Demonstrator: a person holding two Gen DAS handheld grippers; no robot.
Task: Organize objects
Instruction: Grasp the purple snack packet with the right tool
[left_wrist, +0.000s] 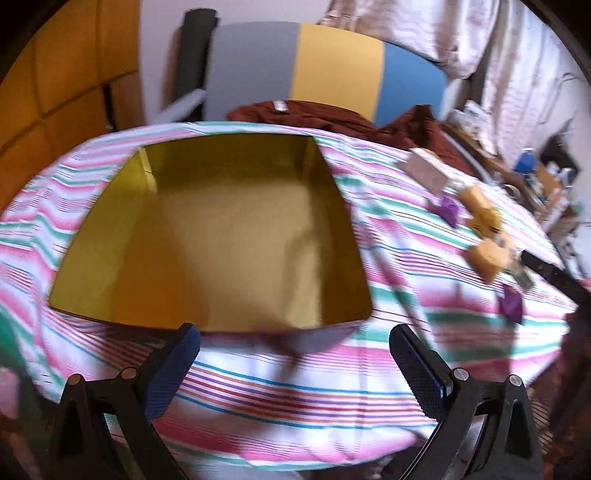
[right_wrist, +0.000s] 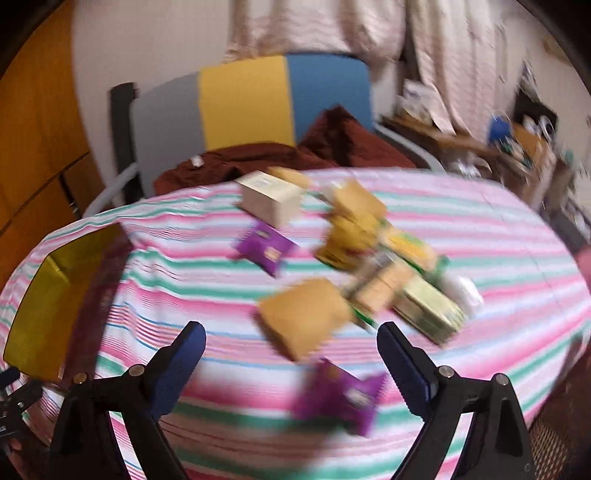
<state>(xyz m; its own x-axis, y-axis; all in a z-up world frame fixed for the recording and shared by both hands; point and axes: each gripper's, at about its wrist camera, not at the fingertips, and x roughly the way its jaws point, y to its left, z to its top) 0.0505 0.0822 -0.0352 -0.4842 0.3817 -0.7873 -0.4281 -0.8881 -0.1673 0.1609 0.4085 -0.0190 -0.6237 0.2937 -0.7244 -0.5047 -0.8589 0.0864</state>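
Observation:
A gold open box (left_wrist: 221, 240) lies on the striped tablecloth, empty; it also shows at the left of the right wrist view (right_wrist: 44, 302). My left gripper (left_wrist: 295, 354) is open and empty, just in front of the box's near edge. My right gripper (right_wrist: 291, 350) is open and empty above a purple packet (right_wrist: 343, 398). Beyond it lie a tan box (right_wrist: 306, 321), a second purple packet (right_wrist: 266, 247), a cream box (right_wrist: 269, 199) and a heap of yellow and green packets (right_wrist: 388, 266). The same items show blurred in the left wrist view (left_wrist: 487, 229).
A chair with grey, yellow and blue back (right_wrist: 251, 107) stands behind the table with a dark red cloth (right_wrist: 258, 158) on it. A cluttered shelf (right_wrist: 517, 147) is at the right. The tablecloth (left_wrist: 295, 406) drops off at the near edge.

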